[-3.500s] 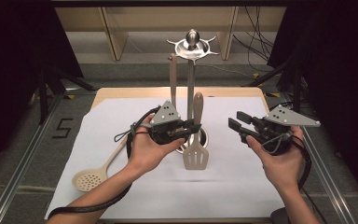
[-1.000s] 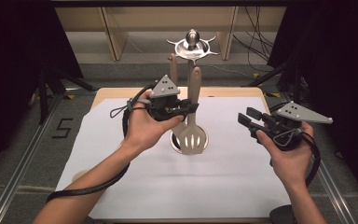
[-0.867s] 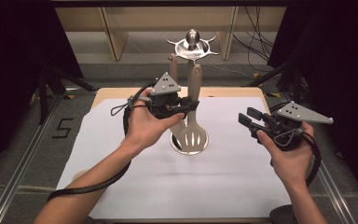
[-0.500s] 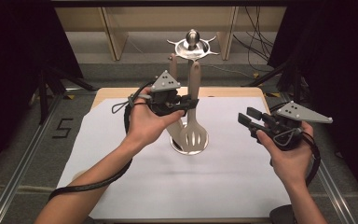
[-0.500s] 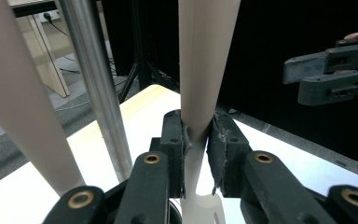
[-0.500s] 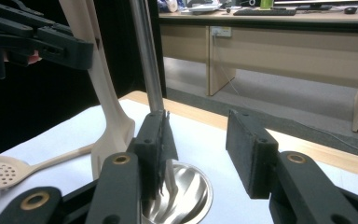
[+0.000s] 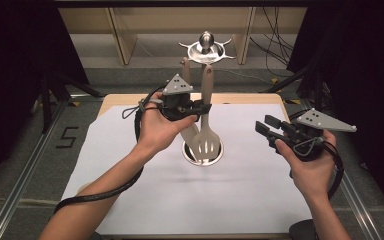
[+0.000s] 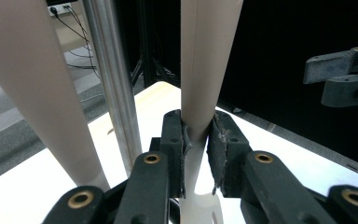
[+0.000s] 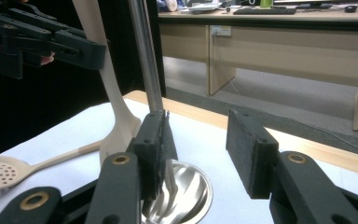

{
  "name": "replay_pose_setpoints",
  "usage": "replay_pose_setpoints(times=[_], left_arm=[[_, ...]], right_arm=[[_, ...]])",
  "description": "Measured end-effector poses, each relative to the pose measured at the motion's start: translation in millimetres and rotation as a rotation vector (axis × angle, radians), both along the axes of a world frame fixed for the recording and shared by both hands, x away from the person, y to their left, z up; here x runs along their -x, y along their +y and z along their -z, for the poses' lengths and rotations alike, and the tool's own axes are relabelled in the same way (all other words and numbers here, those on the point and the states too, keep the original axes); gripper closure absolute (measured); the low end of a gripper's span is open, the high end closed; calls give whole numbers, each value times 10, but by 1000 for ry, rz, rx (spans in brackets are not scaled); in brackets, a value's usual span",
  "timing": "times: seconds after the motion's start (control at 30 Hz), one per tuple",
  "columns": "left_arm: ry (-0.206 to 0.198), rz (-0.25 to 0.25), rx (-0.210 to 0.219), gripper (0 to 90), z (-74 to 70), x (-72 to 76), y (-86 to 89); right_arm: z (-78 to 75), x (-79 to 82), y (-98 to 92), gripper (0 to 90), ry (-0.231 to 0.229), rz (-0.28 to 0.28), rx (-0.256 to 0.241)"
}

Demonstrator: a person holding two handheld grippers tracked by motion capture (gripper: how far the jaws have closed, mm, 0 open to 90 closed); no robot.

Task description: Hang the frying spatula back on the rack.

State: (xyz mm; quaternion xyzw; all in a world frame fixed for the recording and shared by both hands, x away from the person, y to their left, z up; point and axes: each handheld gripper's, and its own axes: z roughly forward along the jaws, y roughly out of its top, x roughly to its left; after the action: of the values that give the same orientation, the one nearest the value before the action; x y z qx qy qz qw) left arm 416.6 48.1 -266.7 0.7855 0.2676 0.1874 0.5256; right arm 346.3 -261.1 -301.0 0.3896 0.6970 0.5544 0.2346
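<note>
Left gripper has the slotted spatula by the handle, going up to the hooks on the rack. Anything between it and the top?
Nothing visible blocks it. The left gripper is shut on the slotted spatula; its handle rises beside the rack pole and another hanging utensil, apart from both. The hook ring lies just above.

left tool (image 7: 200,107) w/ slotted spatula (image 7: 207,120) now higher, nearer rack top (image 7: 207,47)
</note>
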Motion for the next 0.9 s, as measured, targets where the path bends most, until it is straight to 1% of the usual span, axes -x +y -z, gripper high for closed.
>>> replay_pose_setpoints(times=[0.03,0.1,0.13,0.17,0.2,0.33,0.37,0.4,0.43,0.47,0.53,0.57,0.67,0.7,0.73,0.77,0.8,0.83,0.87,0.9], left_arm=[[-2,0,1,760,0,-8,-2],[8,-8,17,760,13,-18,-15],[3,-2,18,760,19,-30,-18],[-2,-4,16,759,20,-36,-20],[45,-27,56,760,31,-3,-51],[50,-31,65,759,20,-20,-52],[48,-29,66,759,20,-25,-51],[47,-30,62,759,21,-25,-51],[48,-29,61,758,23,-26,-52],[50,-28,63,758,24,-26,-52],[53,-23,61,759,23,-24,-55],[54,-23,62,759,24,-25,-55],[47,-26,56,758,28,-28,-52],[14,-12,28,758,22,-54,-31],[2,-8,21,757,22,-59,-23],[5,-11,24,757,26,-49,-22],[0,-9,20,756,28,-45,-13],[1,-7,29,756,35,-38,-10],[-12,3,22,754,37,-41,8],[-15,1,29,750,45,-31,18]], right_arm=[[-2,2,4,584,8,1,-3],[10,-8,3,584,2,-7,0],[14,-19,0,585,-3,-12,6],[18,-24,0,584,-11,-6,11],[20,-21,7,584,-3,-6,5],[23,-10,13,582,10,-5,0],[26,-22,6,582,-1,-9,10],[31,-32,5,582,-5,-13,5],[33,-36,2,582,2,-13,9],[35,-41,-5,582,-8,-6,20],[41,-29,7,582,19,-4,1],[42,-33,7,581,19,-9,-1],[45,-34,7,580,15,-8,6],[47,-36,10,580,11,-10,2],[42,-30,8,579,17,-10,6],[38,-33,6,579,15,-14,12],[35,-31,8,579,16,-13,10],[35,-38,1,578,-2,-8,20],[34,-38,-1,577,-2,-10,19],[35,-36,2,577,5,-9,14]])
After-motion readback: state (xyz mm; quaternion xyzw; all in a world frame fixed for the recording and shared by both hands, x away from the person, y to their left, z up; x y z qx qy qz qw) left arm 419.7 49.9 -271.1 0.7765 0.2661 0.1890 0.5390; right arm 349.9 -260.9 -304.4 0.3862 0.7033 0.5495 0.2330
